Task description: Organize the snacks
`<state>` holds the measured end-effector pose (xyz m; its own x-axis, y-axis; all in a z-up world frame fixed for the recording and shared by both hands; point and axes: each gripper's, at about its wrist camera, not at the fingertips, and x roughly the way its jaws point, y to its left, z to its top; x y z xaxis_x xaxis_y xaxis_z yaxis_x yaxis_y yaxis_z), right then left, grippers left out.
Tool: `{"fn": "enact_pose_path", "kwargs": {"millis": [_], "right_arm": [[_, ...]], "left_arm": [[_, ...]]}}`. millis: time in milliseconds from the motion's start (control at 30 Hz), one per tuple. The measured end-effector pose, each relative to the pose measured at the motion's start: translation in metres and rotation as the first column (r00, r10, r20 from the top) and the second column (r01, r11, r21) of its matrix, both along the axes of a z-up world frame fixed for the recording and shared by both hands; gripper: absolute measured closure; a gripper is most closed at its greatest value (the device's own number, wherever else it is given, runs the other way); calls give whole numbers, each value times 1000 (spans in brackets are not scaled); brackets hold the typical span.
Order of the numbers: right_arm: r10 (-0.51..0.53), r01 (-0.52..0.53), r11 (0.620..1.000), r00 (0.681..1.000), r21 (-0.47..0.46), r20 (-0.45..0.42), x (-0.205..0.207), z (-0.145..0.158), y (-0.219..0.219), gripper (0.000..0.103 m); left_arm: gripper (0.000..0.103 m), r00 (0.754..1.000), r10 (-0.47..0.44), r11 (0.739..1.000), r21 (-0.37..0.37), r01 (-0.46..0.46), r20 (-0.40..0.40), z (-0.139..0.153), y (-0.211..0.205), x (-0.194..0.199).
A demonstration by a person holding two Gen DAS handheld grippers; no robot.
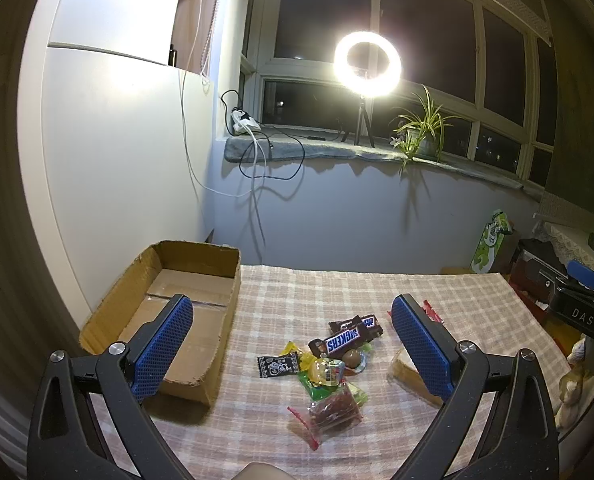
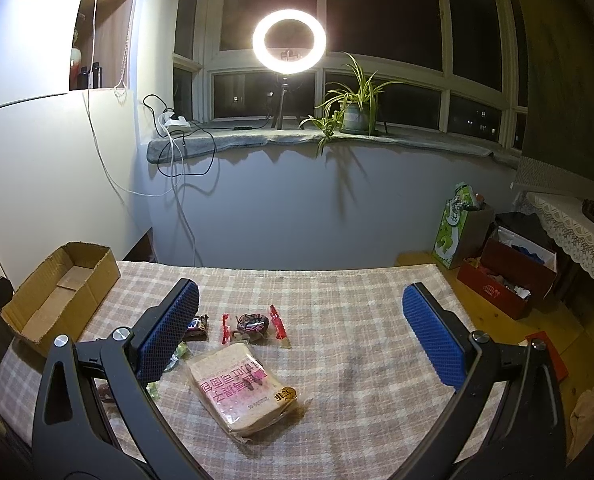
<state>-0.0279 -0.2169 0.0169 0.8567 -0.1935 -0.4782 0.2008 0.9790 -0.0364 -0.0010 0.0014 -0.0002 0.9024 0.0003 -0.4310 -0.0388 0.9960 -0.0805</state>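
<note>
An empty cardboard box [image 1: 185, 280] [image 2: 63, 284] sits at the left edge of the checked tablecloth [image 1: 321, 288] [image 2: 337, 300]. A heap of snacks lies mid-table: a Snickers bar [image 1: 343, 339], a black sachet [image 1: 277, 364], a chocolate ball [image 1: 352, 357], a yellow candy [image 1: 326, 370] and a clear pack of dark red fruit [image 1: 333, 408]. A wrapped bread slice [image 2: 243, 386] [image 1: 407, 376] lies to their right, with a red-ended candy pack [image 2: 253, 324] behind it. My left gripper [image 1: 293, 320] hovers open above the heap. My right gripper [image 2: 301, 308] hovers open above the bread.
A ring light on a tripod [image 1: 367, 66] and a potted plant [image 1: 421, 132] stand on the windowsill beyond the table. A green paper bag [image 2: 459, 232] and a red box [image 2: 505, 276] sit on the floor at right. The other gripper's black body [image 1: 577, 300] shows at right.
</note>
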Motion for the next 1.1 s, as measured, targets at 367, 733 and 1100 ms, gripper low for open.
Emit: {"fn": "enact_pose_path", "kwargs": {"millis": [367, 733, 1100], "right_arm": [[-1, 1, 1000, 1000, 1, -1, 0, -1, 0, 0], [1, -1, 1000, 1000, 1, -5, -1, -4, 1, 0], [2, -2, 1000, 1000, 5, -14, -1, -8, 1, 0]], "left_arm": [[4, 1000, -1, 1000, -3, 1, 1, 0, 0, 0], [4, 1000, -4, 1000, -3, 4, 0, -1, -6, 0], [4, 1000, -6, 1000, -6, 6, -4, -4, -10, -1]]}}
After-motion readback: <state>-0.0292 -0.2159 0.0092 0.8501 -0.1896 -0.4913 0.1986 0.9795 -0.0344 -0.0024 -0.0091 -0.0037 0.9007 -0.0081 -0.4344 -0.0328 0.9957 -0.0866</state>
